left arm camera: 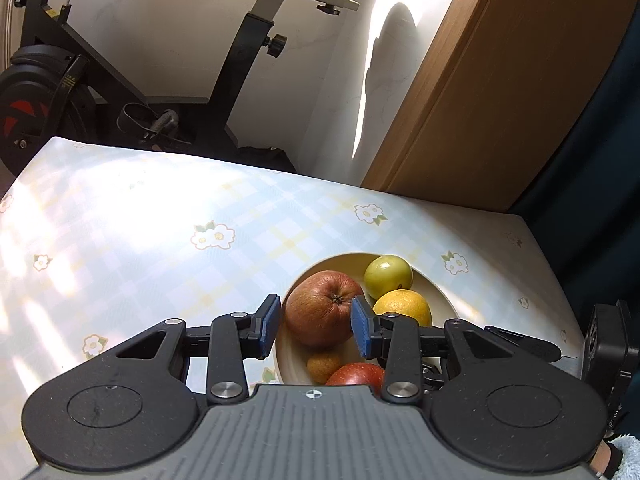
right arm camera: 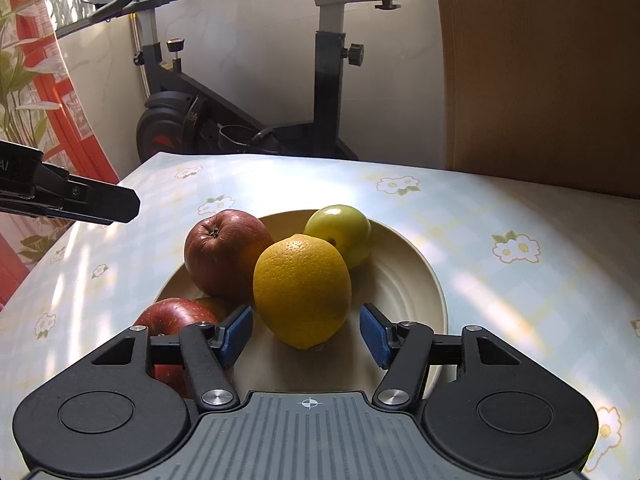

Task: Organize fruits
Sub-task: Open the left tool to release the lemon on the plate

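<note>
I see one tabletop [right arm camera: 500, 216], covered in a pale checked cloth with small flowers, and on it one cream plate [right arm camera: 404, 280] that sits near the right-hand edge in my left wrist view. The far and left stretches of the tabletop lie bare and sunlit, with plenty of room to move.

On the plate I count five fruits. The big dull-red apple [right arm camera: 224, 254] has wrinkled skin and its stem dimple facing up; it rests against the orange [right arm camera: 302, 290], which is bright, pebbled and slightly oval. A glossy green-yellow fruit [right arm camera: 344, 230] lies at the plate's far side, touching the orange. A shinier red apple [right arm camera: 176, 318] sits at the near left rim, and a small brownish fruit [left arm camera: 322, 364] lies just beside it.

My left hand-held gripper [left arm camera: 316, 328] hangs above the plate with its blue pads narrowly apart; I cannot tell whether they grip the big apple seen between them. My right hand-held gripper [right arm camera: 306, 338] is released, its pads standing clear on either side of the orange.
</note>
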